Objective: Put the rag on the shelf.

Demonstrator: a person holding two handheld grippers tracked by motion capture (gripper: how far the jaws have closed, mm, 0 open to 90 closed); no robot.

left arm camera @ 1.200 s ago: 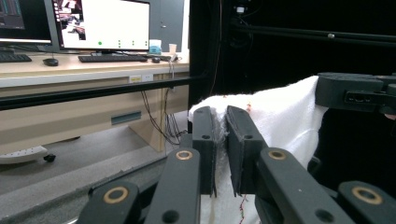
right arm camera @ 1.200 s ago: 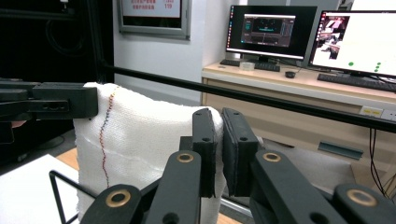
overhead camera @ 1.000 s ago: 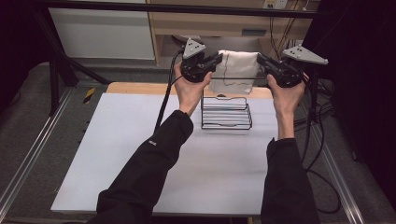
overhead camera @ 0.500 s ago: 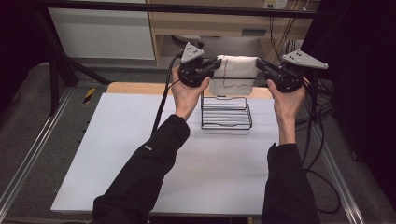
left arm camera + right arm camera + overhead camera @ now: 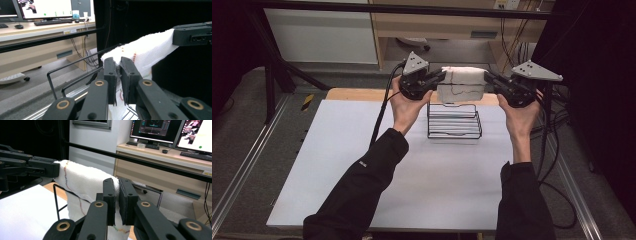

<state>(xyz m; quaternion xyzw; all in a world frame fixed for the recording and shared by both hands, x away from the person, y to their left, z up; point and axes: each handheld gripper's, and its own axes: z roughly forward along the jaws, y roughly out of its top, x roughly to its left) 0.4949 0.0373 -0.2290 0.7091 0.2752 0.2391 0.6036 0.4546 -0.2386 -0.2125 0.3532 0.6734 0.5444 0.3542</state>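
The white towel [image 5: 460, 84] is judged light, soft and limp — it sags wherever it is not supported, so it is best taken at two opposite ends of its top edge and kept stretched between them. That is how it is gripped here. The left gripper [image 5: 438, 78] is clamped on one end, its jaws pressed together with a fold of cloth pinched between the pads; in the left gripper view the terry fabric is seen squeezed in the narrow gap of the left gripper [image 5: 119, 75]. The right gripper [image 5: 488, 80] is closed on the other end in the same way, the cloth being nipped between the jaws of the right gripper [image 5: 117, 195]. A shallow bite is likely to slip, since loose pile gives under the pads; a deeper fold is judged safer.

The towel is held in the air above the black wire rack [image 5: 454, 121], which stands near the far edge of the tabletop [image 5: 362, 190], about midway along it. The upper edge is drawn fairly taut between the two grippers, and the rest is draped down behind the rack's top wire.

The cloth is looped terry, off-white — coloured stitching is run along it, seen as a multicoloured seam in the right gripper view and reddish stitches in the left gripper view.
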